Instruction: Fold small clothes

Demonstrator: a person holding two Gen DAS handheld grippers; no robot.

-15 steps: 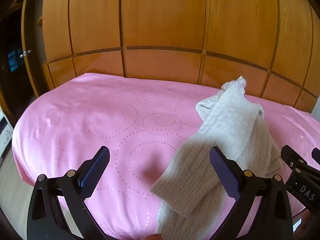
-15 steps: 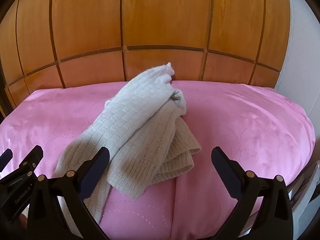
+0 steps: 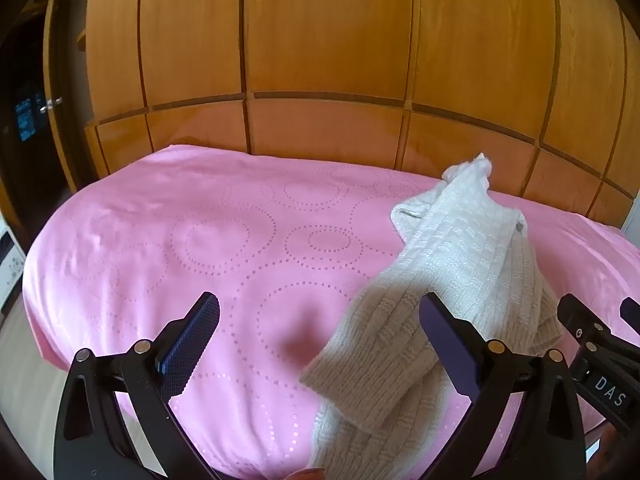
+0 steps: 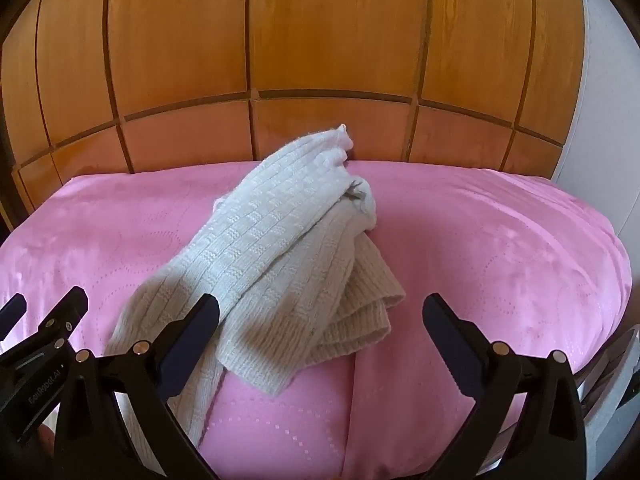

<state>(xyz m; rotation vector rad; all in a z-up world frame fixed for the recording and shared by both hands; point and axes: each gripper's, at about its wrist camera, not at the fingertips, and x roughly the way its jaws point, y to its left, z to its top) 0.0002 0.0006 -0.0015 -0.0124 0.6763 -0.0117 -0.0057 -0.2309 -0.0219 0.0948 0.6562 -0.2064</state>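
Nothing has shifted: both the left gripper [image 3: 320, 344] and right gripper [image 4: 320, 344] hover wide and empty over the bunched knit garment [image 4: 280, 264] ahead of them, whose stacked layers risk a multi-layer pinch.

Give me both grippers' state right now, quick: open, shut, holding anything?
Left gripper: open wide, holding nothing; the knit garment lies loose on the pink bedspread.
Right gripper: open wide, holding nothing.

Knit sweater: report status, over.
Left gripper and right gripper open, empty. Cream knit sweater bunched, unfolded on pink bedspread. Nothing in the way.
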